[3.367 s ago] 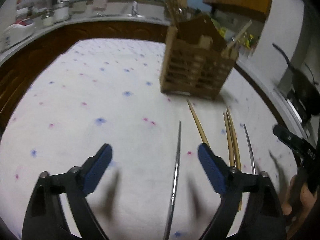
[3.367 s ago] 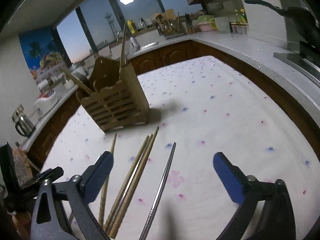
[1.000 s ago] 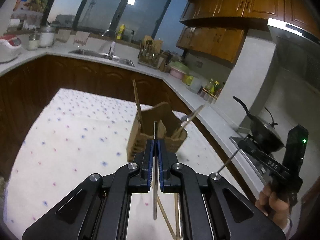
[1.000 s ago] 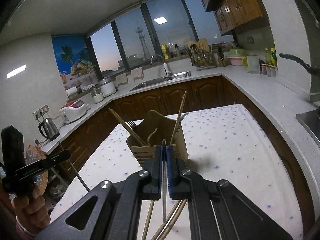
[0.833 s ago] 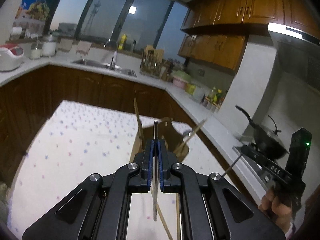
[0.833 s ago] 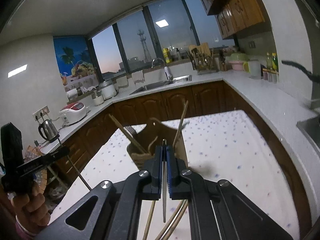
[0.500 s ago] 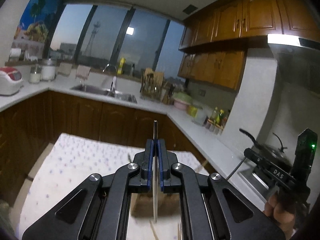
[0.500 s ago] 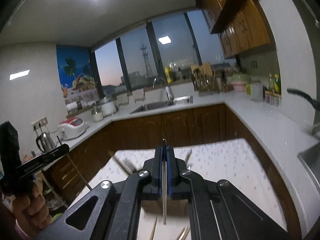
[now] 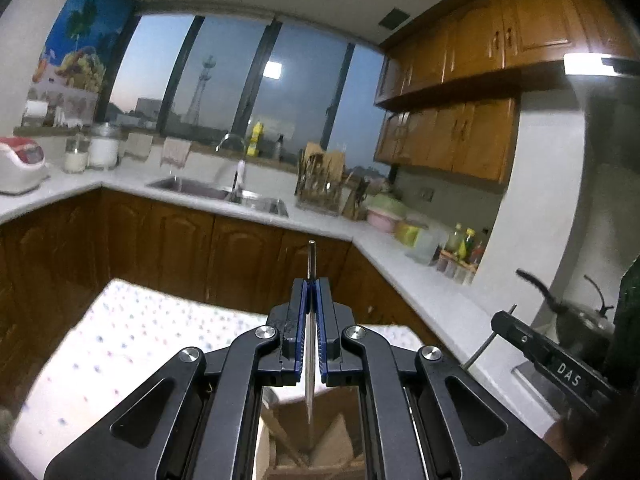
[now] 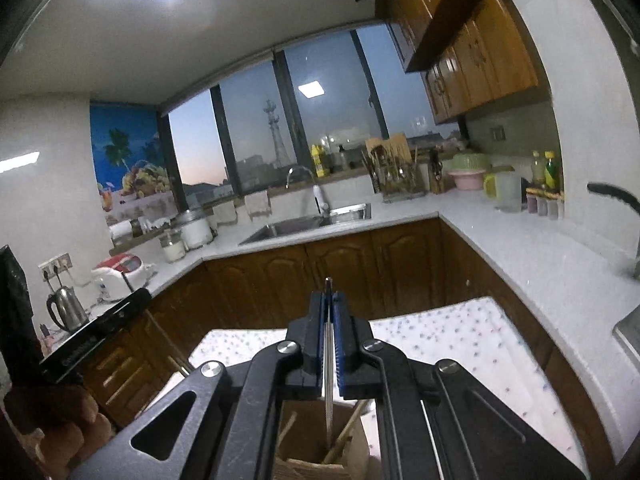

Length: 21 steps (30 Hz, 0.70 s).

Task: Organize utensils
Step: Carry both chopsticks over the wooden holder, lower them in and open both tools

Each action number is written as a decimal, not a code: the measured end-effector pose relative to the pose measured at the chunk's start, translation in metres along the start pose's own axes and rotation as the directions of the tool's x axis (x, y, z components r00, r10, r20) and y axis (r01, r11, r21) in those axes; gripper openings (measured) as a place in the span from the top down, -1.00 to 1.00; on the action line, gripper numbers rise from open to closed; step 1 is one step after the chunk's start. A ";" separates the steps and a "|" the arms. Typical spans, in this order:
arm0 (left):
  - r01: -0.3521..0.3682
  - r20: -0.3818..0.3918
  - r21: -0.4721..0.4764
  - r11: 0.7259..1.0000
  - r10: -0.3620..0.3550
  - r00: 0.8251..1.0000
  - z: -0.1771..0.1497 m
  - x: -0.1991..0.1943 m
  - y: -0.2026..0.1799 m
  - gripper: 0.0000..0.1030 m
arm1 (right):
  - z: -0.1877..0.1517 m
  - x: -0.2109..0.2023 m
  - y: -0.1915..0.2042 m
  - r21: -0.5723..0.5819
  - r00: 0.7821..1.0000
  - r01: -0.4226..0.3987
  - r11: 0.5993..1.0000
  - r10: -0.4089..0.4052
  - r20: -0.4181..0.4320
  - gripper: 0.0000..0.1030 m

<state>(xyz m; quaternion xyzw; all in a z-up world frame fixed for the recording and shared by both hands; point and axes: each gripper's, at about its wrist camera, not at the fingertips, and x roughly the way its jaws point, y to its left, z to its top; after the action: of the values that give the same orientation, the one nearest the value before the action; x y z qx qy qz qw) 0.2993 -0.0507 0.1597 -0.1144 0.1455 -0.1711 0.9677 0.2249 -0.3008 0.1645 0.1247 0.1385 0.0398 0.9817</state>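
Chopsticks (image 9: 310,344) now lifted over holder (image 9: 316,444), prev. on tbl.

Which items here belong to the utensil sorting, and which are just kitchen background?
In the job:
left gripper, shut on a metal chopstick
right gripper, shut on another metal chopstick
wooden utensil holder

Background:
sink
kettle
rice cooker

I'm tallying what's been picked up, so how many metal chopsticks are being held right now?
2. One metal chopstick is clamped in the left gripper; the other metal chopstick is in the right gripper. Both hang over the wooden holder. Others may be hidden below.
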 end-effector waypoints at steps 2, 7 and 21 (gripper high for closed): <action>-0.004 -0.029 -0.004 1.000 0.004 1.000 -0.015 0.007 0.002 0.93 | -0.013 0.008 -0.002 -0.003 1.000 0.009 1.000 -0.009 -0.023 0.92; -0.011 -0.083 0.010 1.000 0.011 0.996 -0.046 0.013 0.010 0.93 | -0.042 0.021 -0.012 0.017 0.997 0.027 0.999 -0.026 -0.080 0.92; -0.013 -0.132 0.018 1.000 0.016 0.991 -0.061 0.014 0.022 0.91 | -0.055 0.027 -0.016 0.022 0.992 0.019 1.000 -0.016 -0.129 0.92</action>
<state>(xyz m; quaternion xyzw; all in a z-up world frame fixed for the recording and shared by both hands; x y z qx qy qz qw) 0.2984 -0.0465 0.0934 -0.0937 0.2084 -0.1725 0.9581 0.2357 -0.3007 0.1026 0.1322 0.2030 0.0376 0.9695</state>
